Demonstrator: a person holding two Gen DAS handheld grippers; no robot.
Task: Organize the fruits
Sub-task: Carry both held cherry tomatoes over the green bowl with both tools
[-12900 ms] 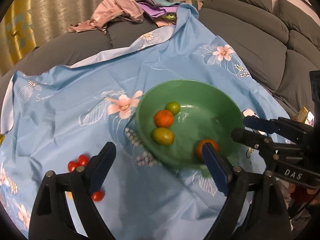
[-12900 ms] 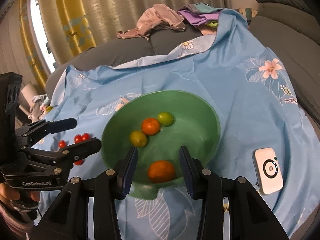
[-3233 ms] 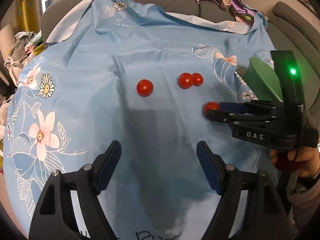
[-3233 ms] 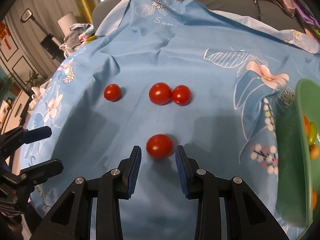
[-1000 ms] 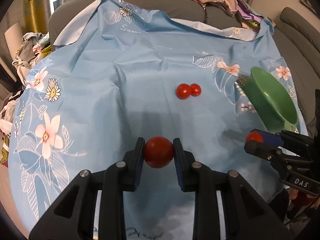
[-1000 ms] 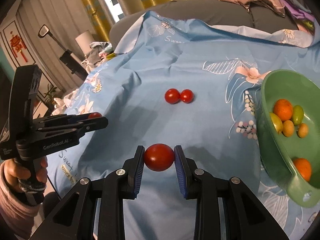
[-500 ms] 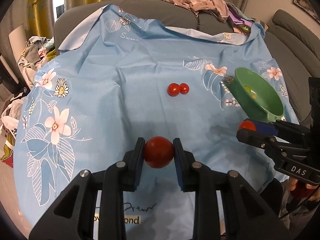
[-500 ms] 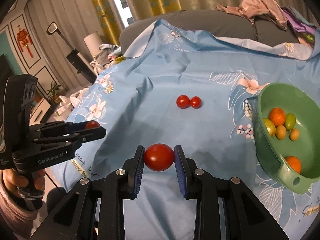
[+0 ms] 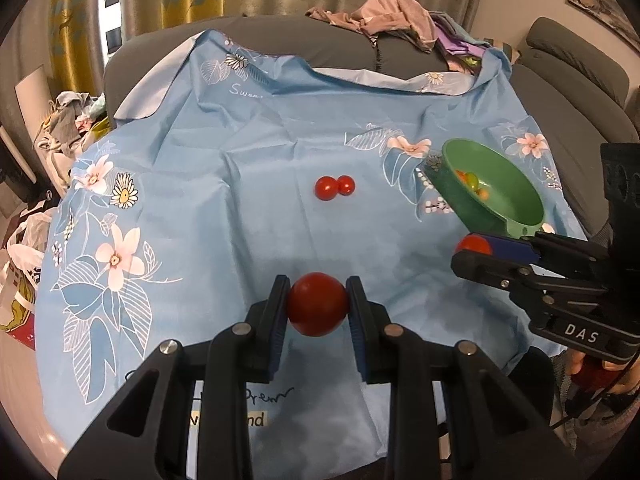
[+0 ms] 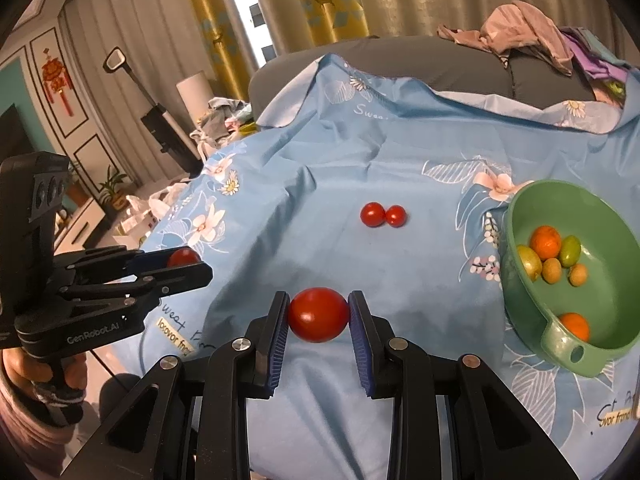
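Note:
My left gripper (image 9: 318, 305) is shut on a red tomato (image 9: 317, 303), held above the blue floral cloth (image 9: 240, 208). My right gripper (image 10: 319, 315) is shut on another red tomato (image 10: 318, 314), also lifted. Each gripper shows in the other's view: the right gripper (image 9: 476, 250) with its tomato, the left gripper (image 10: 182, 262) with its tomato. Two red tomatoes (image 9: 334, 187) lie touching on the cloth's middle; they also show in the right wrist view (image 10: 383, 215). A green bowl (image 10: 516, 216) at the right holds several orange and green fruits; its rim shows in the left wrist view (image 9: 520, 200).
The cloth covers a grey sofa (image 9: 560, 92). A pile of clothes (image 9: 384, 12) lies on the sofa back. Bags and clutter (image 9: 60, 120) sit on the floor at the left. The cloth's front edge hangs down below both grippers.
Both grippers have pulled back and risen with their tomatoes; the two tomatoes on the cloth and the bowl look farther away.

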